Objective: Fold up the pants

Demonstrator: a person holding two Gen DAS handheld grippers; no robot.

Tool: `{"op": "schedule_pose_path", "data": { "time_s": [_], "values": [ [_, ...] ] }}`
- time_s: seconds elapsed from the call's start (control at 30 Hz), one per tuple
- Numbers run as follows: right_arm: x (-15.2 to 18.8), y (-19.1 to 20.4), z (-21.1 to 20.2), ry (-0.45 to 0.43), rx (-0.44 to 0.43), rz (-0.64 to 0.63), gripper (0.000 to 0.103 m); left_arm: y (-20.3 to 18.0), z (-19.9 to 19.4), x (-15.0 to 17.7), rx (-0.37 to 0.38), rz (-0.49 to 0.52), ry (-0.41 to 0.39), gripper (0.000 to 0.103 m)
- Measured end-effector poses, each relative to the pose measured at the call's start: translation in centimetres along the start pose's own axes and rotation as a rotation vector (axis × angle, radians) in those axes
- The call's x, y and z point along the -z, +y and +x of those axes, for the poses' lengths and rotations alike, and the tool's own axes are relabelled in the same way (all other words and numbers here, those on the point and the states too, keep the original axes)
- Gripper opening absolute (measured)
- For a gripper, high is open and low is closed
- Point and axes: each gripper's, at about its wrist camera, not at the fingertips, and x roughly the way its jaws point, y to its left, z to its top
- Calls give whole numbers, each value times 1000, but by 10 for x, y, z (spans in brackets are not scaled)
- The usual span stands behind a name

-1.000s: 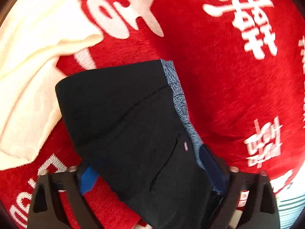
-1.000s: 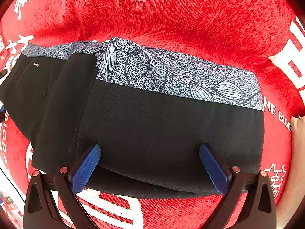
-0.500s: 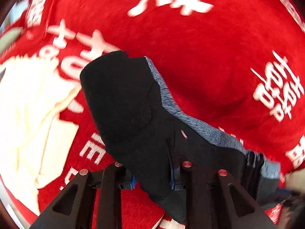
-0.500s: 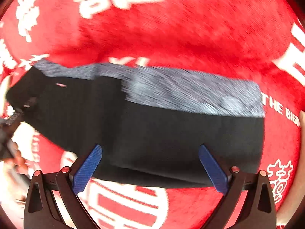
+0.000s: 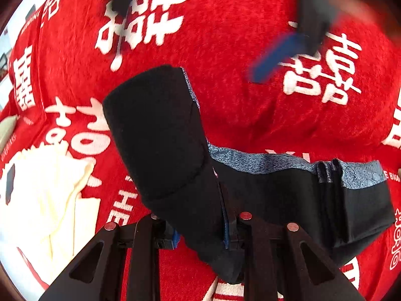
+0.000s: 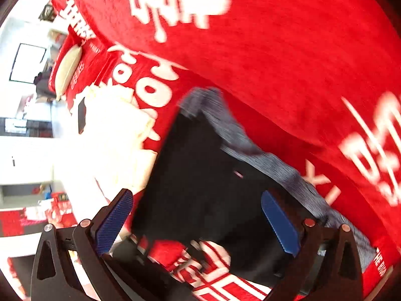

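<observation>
The left gripper (image 5: 200, 235) has just closed its jaws on a bunched fold of the black pants (image 5: 160, 135), which lie on the red blanket (image 5: 238, 37) beside a cream cloth (image 5: 50, 188). The right gripper (image 6: 198, 220) hangs wide open above the pants, holding nothing.

Taking the black pants (image 5: 160, 135) as the landmark: bare red blanket (image 5: 238, 115) is lying open beyond their grey waistband, offering free passage there. A cream cloth (image 5: 50, 195) is crowding the side by the raised end. The right gripper (image 5: 280, 55) is hanging over the blanket past the waistband, blocking that stretch.
</observation>
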Motion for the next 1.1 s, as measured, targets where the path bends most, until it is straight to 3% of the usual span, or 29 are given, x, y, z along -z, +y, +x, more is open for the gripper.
{"op": "schedule_pose_path", "data": {
  "time_s": [0.07, 0.23, 0.27, 0.3, 0.37, 0.73, 1.1],
  "values": [
    [-17, 15, 15, 83, 30, -31, 102, -7, -4, -1, -3, 22, -12, 26],
    [-16, 29, 45, 226, 150, -88, 101, -19, -16, 3, -13, 75, -38, 26],
    [-15, 26, 47, 235, 159, -91, 92, -22, -17, 3, -14, 84, -40, 26],
    [-12, 21, 41, 232, 161, -92, 61, -23, -17, 4, -16, 89, -40, 26],
    [-5, 6, 34, 205, 169, -67, 25, -25, -17, 3, -14, 88, -25, 26],
    [56, -58, -64, -111, -77, 45, 19, -83, -70, -20, 58, 225, -106, 26],
    [191, -175, -151, -424, -311, 256, 19, -202, -118, -15, 179, 488, -160, 26]
  ]
}}
